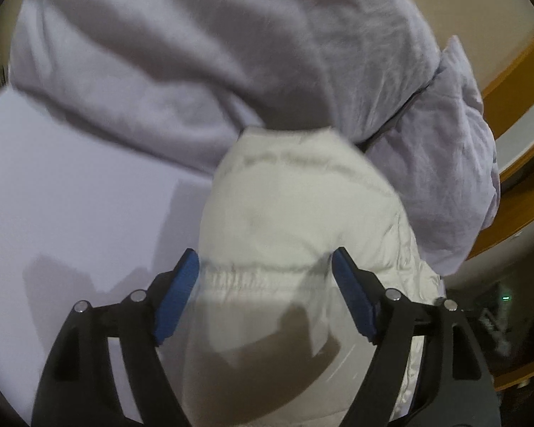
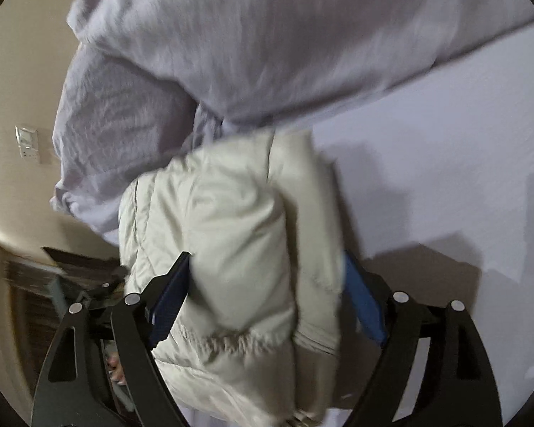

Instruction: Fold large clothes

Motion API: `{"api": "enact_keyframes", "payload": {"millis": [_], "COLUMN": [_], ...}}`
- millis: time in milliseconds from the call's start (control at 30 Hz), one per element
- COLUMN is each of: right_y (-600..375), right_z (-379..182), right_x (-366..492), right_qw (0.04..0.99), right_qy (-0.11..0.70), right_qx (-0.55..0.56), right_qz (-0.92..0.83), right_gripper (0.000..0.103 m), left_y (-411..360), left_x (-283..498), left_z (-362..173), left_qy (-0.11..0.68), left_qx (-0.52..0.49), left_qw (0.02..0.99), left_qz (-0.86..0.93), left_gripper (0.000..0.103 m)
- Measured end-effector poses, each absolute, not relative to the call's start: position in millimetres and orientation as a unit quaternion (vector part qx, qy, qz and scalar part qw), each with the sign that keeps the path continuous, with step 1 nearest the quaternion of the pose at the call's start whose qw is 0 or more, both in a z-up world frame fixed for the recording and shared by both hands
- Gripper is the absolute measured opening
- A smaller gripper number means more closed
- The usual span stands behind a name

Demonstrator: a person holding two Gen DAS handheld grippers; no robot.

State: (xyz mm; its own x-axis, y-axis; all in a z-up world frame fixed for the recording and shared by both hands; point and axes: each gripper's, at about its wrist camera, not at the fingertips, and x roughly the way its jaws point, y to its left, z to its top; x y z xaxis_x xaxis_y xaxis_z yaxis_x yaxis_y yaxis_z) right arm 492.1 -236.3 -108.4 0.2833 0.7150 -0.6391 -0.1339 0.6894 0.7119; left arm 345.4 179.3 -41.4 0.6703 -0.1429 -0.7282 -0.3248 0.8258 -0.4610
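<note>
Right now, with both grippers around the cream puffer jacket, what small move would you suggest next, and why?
Probably lower the puffer jacket onto the bare sheet. It bulges between the left gripper and right gripper, bunched against the lavender duvet, and needs flat space.

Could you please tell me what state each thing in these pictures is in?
White puffer jacket: bunched up, lying on the bed.
Lavender duvet: rumpled in a heap beyond the jacket.
Left hand-held gripper: open, jacket between its jaws.
Right hand-held gripper: jacket fills its jaws; grip unclear.
</note>
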Motion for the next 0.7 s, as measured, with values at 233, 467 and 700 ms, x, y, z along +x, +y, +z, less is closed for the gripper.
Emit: {"api": "enact_keyframes", "payload": {"millis": [233,467,700], "right_y": [-200.9,-146.3,-116.5], "right_z": [-66.7,-47.4,-77.9], "right_x": [490.4,481.3,473.0], "right_qw": [0.825,0.873,0.894], "right_qy": [0.473,0.405,0.377], "right_qx": [0.165,0.077,0.007], "right_qz": [0.262,0.259,0.240], "right_gripper": [0.084,0.073,0.072], "left_y": [146.0,119.9,106.7], "left_x": [357.1,369.8,374.0], "left_z": [-11.9,-16.0,-34.5], "left_qy": [0.373,0.377,0.367], "left_qx": [-0.208,-0.148,-0.078], "left_qw": [0.902,0.911,0.922], "left_qz": [0.061,0.075,0.090], "left_gripper": [0.084,0.084,0.090]}}
